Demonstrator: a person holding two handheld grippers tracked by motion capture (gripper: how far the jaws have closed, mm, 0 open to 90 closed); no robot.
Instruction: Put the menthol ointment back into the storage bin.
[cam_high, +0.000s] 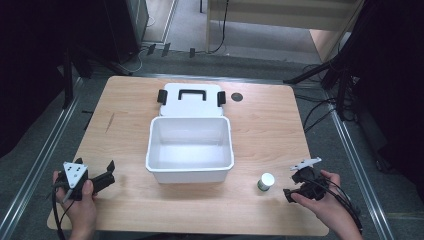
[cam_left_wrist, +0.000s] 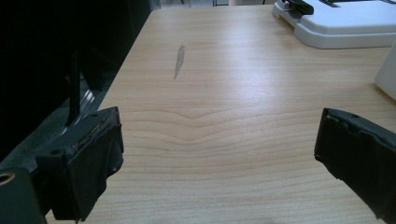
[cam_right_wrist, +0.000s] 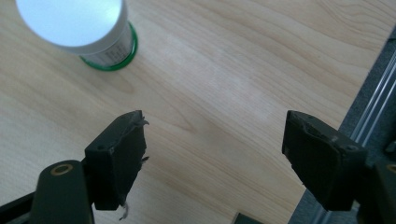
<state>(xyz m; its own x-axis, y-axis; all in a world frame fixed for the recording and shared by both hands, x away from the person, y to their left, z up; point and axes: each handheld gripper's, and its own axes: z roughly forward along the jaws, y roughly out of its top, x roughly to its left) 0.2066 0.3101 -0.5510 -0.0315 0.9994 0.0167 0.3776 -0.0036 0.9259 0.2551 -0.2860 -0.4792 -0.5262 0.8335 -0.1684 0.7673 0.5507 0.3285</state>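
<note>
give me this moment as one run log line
left gripper: open, empty, left of bin | right gripper: open, empty, beside small jar | white bin: open, empty | lid: behind bin

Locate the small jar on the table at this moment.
In the high view the jar stands upright near the table's front right, between the white bin and the right hand-held gripper, touching neither.

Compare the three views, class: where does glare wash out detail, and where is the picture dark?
Right gripper view: glare bleaches the small bottle's white cap. High view: the surroundings of the table fall into near-black; the white box is evenly lit. Left gripper view: a soft sheen on the wood, darkness beyond the table's edge.
</note>
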